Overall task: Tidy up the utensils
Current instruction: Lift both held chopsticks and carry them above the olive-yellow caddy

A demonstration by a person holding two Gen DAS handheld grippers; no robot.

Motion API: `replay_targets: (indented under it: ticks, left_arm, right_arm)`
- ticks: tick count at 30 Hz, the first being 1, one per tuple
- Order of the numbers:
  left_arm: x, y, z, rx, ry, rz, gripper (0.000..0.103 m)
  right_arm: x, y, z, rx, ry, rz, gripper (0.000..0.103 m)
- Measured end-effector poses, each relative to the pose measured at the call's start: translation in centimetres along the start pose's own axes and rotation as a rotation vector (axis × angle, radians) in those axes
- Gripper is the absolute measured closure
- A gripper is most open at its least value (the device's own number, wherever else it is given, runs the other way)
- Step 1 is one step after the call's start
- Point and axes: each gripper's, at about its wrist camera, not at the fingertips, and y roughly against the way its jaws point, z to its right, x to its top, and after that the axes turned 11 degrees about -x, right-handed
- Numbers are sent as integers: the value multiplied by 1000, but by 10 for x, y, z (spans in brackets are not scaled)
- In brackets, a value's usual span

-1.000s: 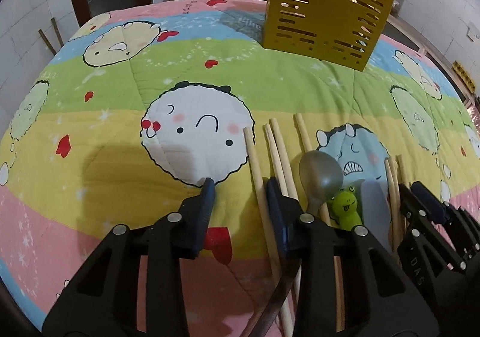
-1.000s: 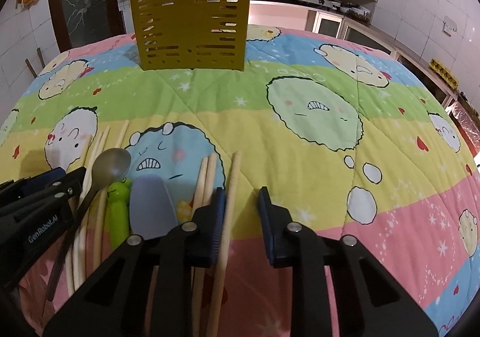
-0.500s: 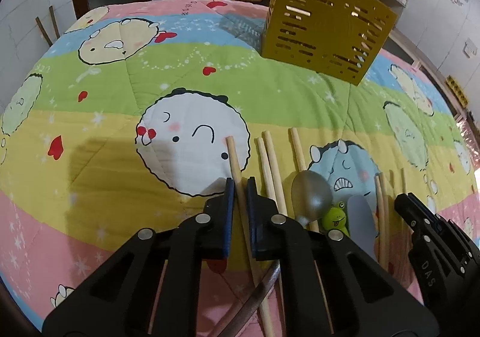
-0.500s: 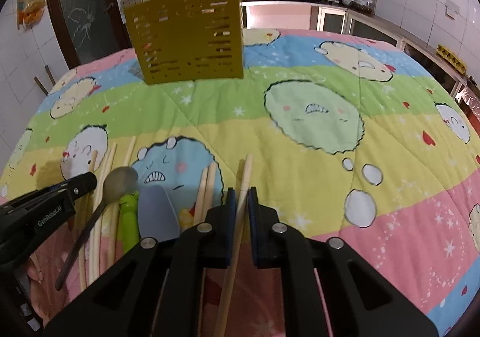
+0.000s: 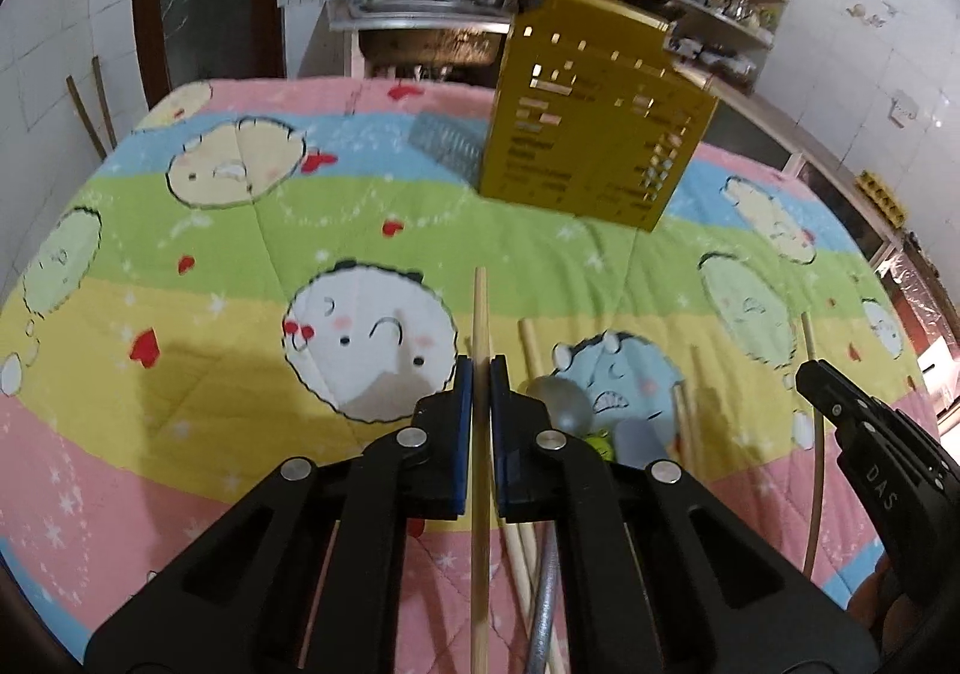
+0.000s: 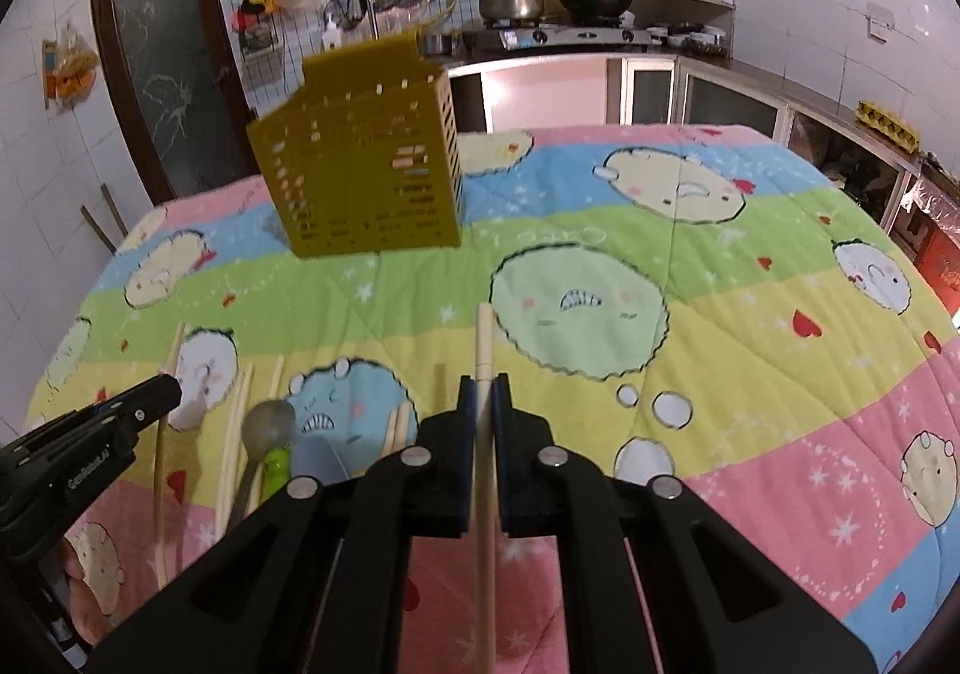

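I have the left gripper (image 5: 480,374) and the right gripper (image 6: 483,392) each with fingers clamped tight on a single wooden chopstick (image 5: 480,314), clear of the cartoon-print quilt (image 5: 180,374), while the yellow slotted caddy (image 5: 594,134) stands at its far side.

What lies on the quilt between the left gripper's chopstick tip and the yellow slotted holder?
Nothing: in the left wrist view, only bare quilt lies between the chopstick clamped in the left gripper and the yellow slotted holder.
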Motion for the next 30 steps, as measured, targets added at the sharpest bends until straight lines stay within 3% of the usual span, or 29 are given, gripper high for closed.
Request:
replay_targets:
  ticks: [16, 30]
  left_arm:
    - [46, 62, 23, -32, -63, 236, 98]
    - [123, 78, 50, -78, -118, 403, 98]
  right_arm:
    - [45, 36, 15, 102, -78, 190, 97]
    - [127, 49, 5, 142, -112, 376, 97]
